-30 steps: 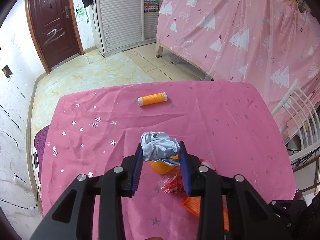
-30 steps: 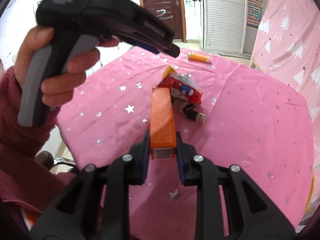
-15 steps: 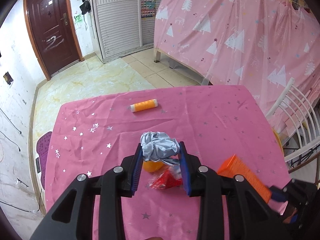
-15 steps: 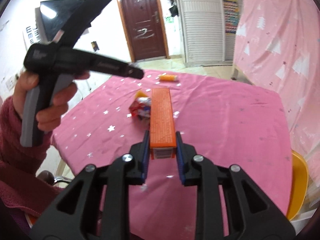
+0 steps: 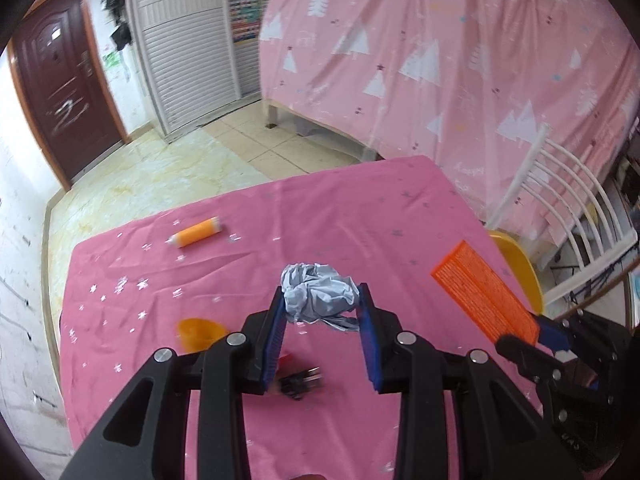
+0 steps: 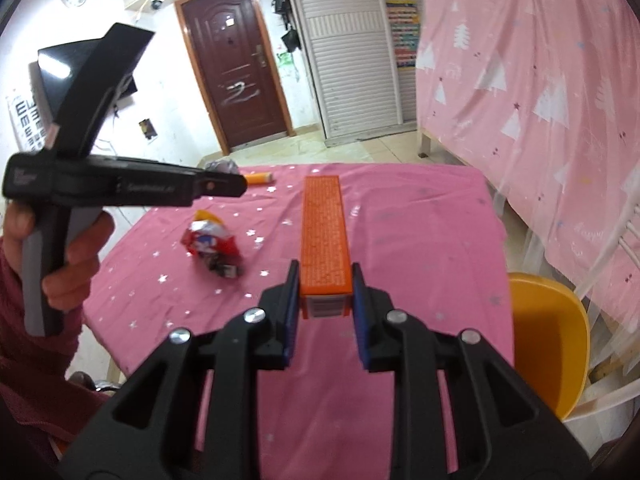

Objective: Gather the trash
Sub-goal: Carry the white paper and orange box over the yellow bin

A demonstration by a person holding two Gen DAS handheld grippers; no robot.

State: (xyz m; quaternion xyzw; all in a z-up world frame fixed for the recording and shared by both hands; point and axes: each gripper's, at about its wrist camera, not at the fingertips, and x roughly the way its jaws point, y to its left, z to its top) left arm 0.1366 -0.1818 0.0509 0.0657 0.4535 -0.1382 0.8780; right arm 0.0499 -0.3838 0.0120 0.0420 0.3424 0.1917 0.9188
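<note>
Above the pink star-print tablecloth (image 5: 360, 208), both grippers carry loads clear of the surface. Step in hand, by my reading: haul both pieces to a bin, which no view shows. To do it well, keep squeeze steady on each load, keep the long box from swinging into the other tool, and travel level. Left gripper (image 5: 322, 304): blue pads part-way closed, pinching a crumpled ball of pale grey-blue paper (image 5: 318, 298) between them. Right gripper (image 6: 323, 296): jaws nearly shut, clamped on the near end of a long flat orange cardboard box (image 6: 323, 236), which juts forward over the table. Left behind on the cloth: a crushed red foil snack wrapper (image 6: 212, 242) with a dark plug-like item beside it, possibly a cable end, too blurred to be sure; an orange thread spool (image 5: 196, 233) near the far edge.
</note>
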